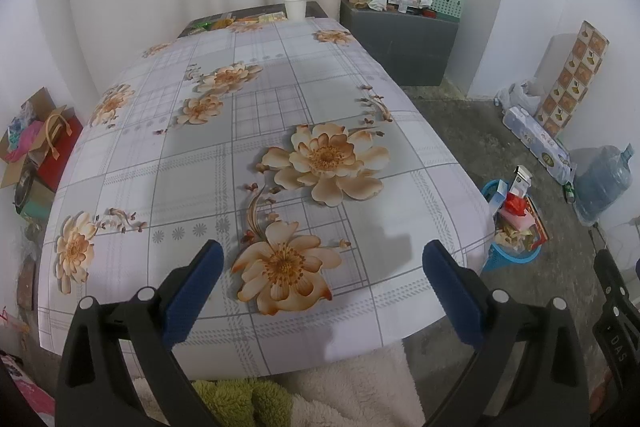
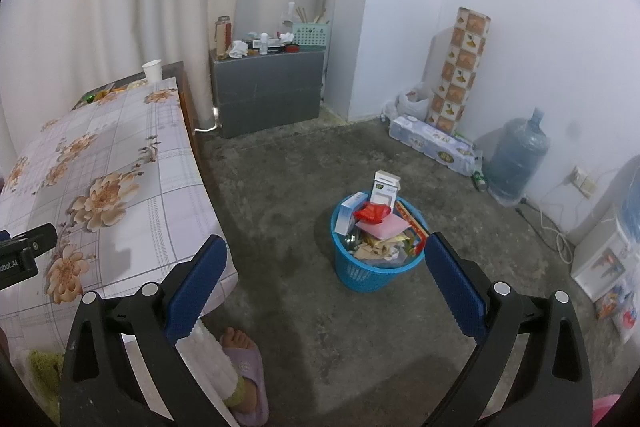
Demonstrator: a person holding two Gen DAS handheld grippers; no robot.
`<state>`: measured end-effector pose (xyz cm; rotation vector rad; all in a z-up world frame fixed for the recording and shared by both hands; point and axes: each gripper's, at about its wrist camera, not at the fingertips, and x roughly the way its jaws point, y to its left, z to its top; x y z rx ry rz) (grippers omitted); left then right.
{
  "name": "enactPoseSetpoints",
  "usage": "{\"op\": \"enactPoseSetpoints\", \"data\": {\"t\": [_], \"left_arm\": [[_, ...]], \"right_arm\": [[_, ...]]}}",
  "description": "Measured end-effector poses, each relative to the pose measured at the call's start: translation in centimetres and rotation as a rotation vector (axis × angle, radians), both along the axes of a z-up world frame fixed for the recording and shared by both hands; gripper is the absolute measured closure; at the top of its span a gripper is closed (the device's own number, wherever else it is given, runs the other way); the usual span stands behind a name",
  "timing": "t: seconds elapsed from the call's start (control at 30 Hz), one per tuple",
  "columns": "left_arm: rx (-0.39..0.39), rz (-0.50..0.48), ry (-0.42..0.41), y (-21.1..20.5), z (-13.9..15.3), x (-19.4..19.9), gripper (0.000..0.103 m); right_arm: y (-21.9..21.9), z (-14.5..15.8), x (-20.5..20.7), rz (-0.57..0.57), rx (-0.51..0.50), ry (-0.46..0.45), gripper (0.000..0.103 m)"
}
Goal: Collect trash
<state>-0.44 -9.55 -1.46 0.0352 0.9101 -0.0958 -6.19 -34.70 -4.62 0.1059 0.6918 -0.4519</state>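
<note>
The blue basket (image 2: 374, 259) stands on the concrete floor (image 2: 280, 187) to the right of the desk (image 2: 120, 155), heaped to the brim with trash: a white box (image 2: 385, 189) standing tallest at the far side, a red wrapper (image 2: 372, 214) just in front of it, a pink sheet (image 2: 380, 229) and pale scraps below. In the left wrist view the same basket (image 1: 510, 259) shows just beyond the desk's right near corner. The right claw (image 2: 326, 267) hangs over the floor near the basket with its blue pads spread wide and nothing between them. The left claw (image 1: 322, 275) is over the near end of the desk, pads likewise spread wide and holding nothing, above the flowered cloth (image 1: 260, 147). A white paper cup (image 1: 295, 7) stands at the far end of the desk. Beyond it a grey cabinet (image 2: 268, 91) carries bottles and a green crate. Along the right wall stand a patterned roll (image 2: 460, 67), a pack of tissue rolls (image 2: 436, 143) and a water jug (image 2: 516, 159). A foot in a purple slipper (image 2: 248, 367) rests on the floor at the near edge.
</note>
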Motion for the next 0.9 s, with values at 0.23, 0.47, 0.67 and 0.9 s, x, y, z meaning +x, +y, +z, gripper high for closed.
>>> {"op": "enactPoseSetpoints", "data": {"t": [0.23,0.47,0.67,0.9], "left_arm": [[0.002,-0.005,0.01,-0.1,-0.16,-0.09,0.005],[0.003,-0.006,0.017,-0.08,-0.32,-0.13,0.005],[0.003,-0.008,0.016,-0.03,-0.33,-0.06,0.005],[0.003,-0.007,0.019,-0.02,-0.34,-0.17,0.005]], "right_arm": [[-0.01,-0.03,0.02,-0.001,0.0,0.0,0.008],[-0.04,-0.05,0.04,0.005,0.0,0.0,0.008],[0.03,-0.01,0.05,0.0,-0.001,0.0,0.008],[-0.13,-0.08,0.04,0.004,0.0,0.0,0.008]]}}
